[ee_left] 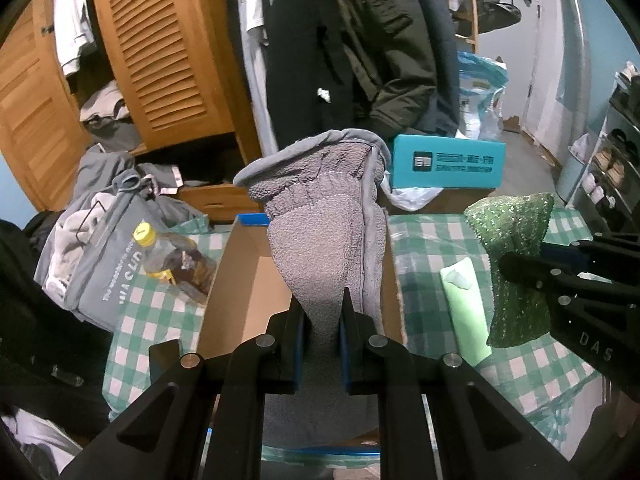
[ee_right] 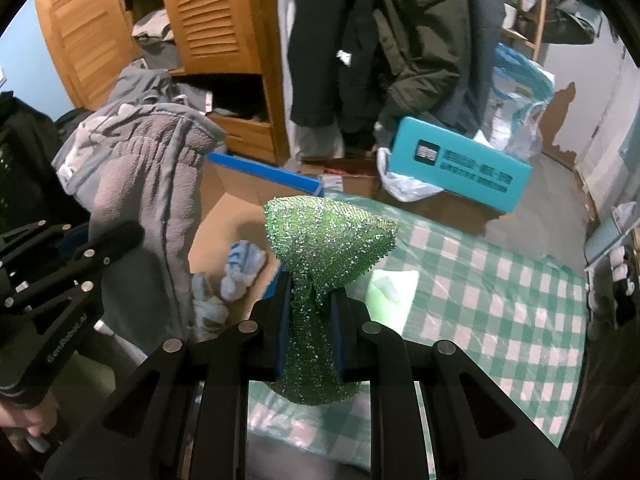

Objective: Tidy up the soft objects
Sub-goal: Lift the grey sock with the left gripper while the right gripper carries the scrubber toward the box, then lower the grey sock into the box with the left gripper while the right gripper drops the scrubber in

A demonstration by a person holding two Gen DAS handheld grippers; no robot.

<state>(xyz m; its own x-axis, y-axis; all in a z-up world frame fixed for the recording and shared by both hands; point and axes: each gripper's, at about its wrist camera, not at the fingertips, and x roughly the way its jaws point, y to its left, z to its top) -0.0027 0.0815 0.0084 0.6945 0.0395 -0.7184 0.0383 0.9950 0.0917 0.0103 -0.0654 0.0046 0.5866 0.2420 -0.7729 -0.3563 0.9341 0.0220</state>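
The left tool [ee_left: 323, 322] is clamped on a limp, fleecy grey cloth [ee_left: 320, 216] above the box [ee_left: 240, 280]. The right tool [ee_right: 309, 306] pinches a light green scourer [ee_right: 328, 236] over the tabletop [ee_right: 480, 280]; both look soft and need mid-body grips.

Both wrist views near, angled down along tools; share cardboard box [ee_left: 248, 280], checked cloth [ee_right: 480, 280].

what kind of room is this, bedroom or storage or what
Most likely a cluttered bedroom or dressing corner in a home: a wooden wardrobe with louvred doors, coats hanging on a rail, and a shoe rack by the wall.
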